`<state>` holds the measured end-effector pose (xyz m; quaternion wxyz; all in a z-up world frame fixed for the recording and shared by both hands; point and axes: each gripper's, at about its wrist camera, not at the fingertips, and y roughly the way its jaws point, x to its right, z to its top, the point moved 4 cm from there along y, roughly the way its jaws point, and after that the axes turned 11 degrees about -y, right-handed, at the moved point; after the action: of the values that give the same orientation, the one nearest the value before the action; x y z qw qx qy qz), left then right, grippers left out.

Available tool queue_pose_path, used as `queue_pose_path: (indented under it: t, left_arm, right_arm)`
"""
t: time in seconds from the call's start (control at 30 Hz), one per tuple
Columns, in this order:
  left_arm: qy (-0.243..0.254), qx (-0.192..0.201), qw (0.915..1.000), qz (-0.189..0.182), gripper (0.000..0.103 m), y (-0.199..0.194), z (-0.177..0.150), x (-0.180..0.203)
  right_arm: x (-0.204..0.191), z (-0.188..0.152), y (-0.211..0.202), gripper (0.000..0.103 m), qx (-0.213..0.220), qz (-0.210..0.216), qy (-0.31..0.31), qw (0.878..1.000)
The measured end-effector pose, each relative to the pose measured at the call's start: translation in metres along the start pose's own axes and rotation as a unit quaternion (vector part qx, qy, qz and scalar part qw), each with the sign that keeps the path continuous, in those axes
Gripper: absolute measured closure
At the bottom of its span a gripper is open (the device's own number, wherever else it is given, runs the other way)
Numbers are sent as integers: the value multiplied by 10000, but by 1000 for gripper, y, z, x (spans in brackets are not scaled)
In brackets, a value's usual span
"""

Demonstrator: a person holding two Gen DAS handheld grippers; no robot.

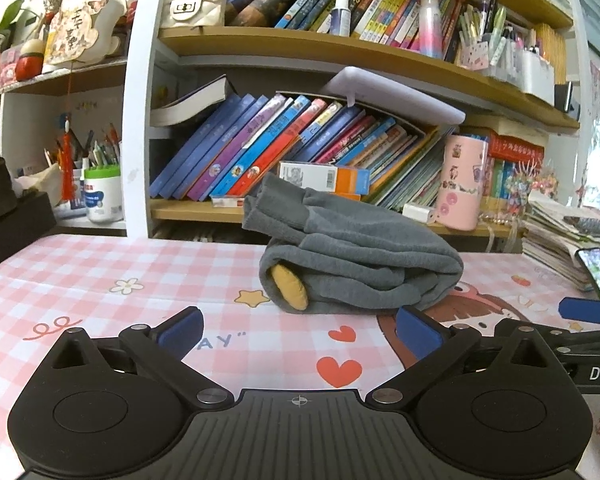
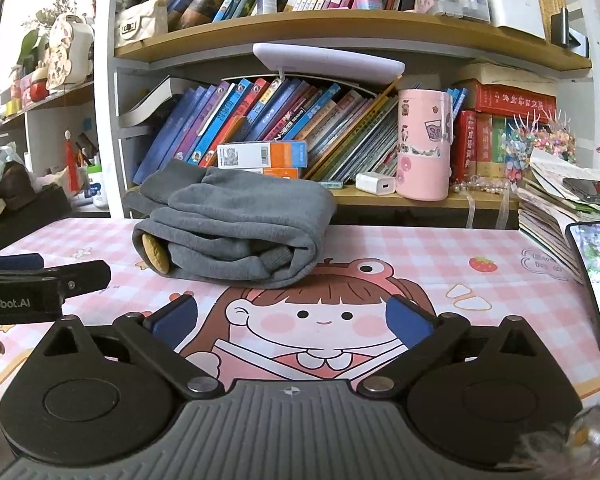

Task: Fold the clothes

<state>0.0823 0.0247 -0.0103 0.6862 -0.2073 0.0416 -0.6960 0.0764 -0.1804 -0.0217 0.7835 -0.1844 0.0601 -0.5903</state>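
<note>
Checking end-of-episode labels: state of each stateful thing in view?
grey garment: folded into a bundle, lying on the table, untouched
left gripper: open, empty
right gripper: open, empty
phone: screen lit, propped against the paper stack

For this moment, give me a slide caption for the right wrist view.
Right gripper open and empty over the tablecloth, the folded grey garment lying beyond it, untouched.

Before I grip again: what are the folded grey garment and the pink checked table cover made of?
Folded grey garment: soft, matte, thick knit, probably fleece or sweatshirt jersey; its fuzzy surface and rounded, bulky folds suggest it. Pink checked table cover: smooth printed sheet with a slight sheen, possibly vinyl or coated cloth; it lies flat.
</note>
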Motion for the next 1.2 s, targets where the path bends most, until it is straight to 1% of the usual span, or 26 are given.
queue_pose_path:
  t: [0.2, 0.57, 0.63, 0.73, 0.87, 1.03, 1.2]
  left_arm:
    - [74, -52, 9998, 178, 0, 3, -1, 1]
    - [273, -87, 9992, 271, 0, 3, -1, 4]
    - [317, -46, 9991, 286, 0, 2, -1, 4]
    - [407, 9, 9983, 414, 0, 1, -1, 3]
    - [440, -16, 9982, 394, 0, 2, -1, 4]
    - [594, -71, 9976, 356, 0, 4, -2, 9]
    - [603, -99, 9975, 355, 0, 4, -3, 9]
  right_arm:
    - [0, 0, 1, 0, -49, -37, 13, 10000]
    - [0, -1, 3, 0, -92, -59, -29, 9999]
    - [-1, -1, 3, 0, -109, -71, -52, 9999]
    - [-1, -1, 5, 0, -175, -134, -80, 9997]
    - [-3, -2, 7, 0, -242, -204, -121, 9994]
    - [-5, -1, 7, 0, -226, -178, -214, 9994]
    - [-6, -1, 7, 0, -237, -149, -261, 9993]
